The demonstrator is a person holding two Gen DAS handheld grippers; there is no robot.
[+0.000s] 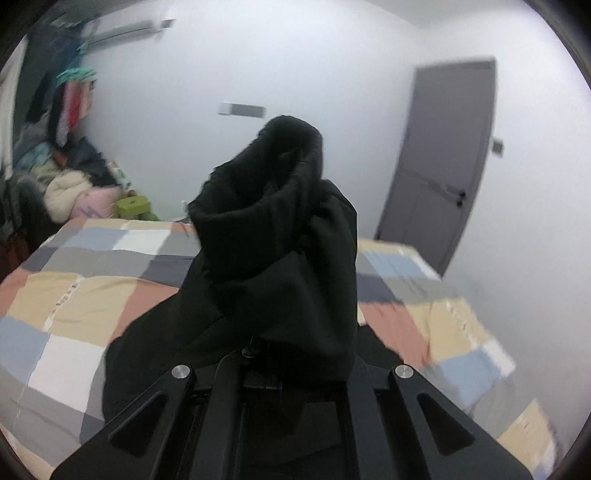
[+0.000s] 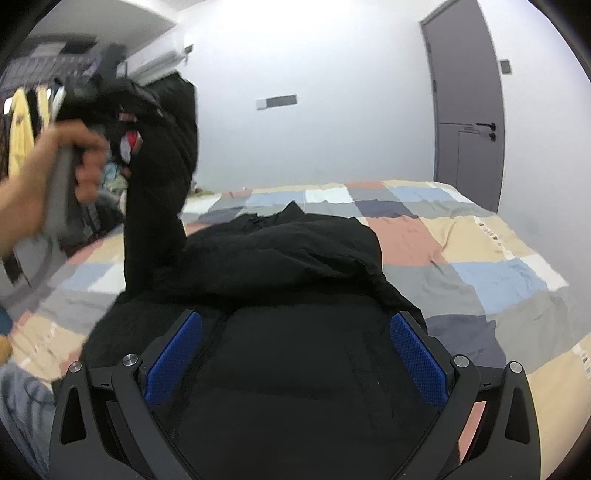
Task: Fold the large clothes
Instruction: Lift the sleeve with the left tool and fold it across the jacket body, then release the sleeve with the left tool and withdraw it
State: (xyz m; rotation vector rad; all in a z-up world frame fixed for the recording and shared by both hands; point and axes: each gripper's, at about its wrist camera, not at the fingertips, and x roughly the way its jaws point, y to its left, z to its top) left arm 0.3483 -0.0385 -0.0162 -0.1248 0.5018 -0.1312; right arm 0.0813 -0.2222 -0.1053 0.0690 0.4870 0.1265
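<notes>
A large black jacket [image 2: 295,266] lies on the bed with the checked quilt [image 2: 480,251]. My left gripper [image 1: 280,325] is shut on the jacket's sleeve [image 1: 277,229], whose cuff stands up in front of the camera and hides the fingertips. In the right wrist view the left gripper [image 2: 110,103] holds that sleeve [image 2: 162,177] raised high at the left, in the person's hand. My right gripper [image 2: 293,354] is open, its blue pads [image 2: 173,354] spread wide just above the jacket's body near the bed's front edge, holding nothing.
The quilt [image 1: 74,295] covers the whole bed. A pile of clothes and pillows [image 1: 66,184] lies at the bed's far left. A grey door [image 2: 469,110] stands at the right, an air conditioner [image 1: 122,27] high on the white wall.
</notes>
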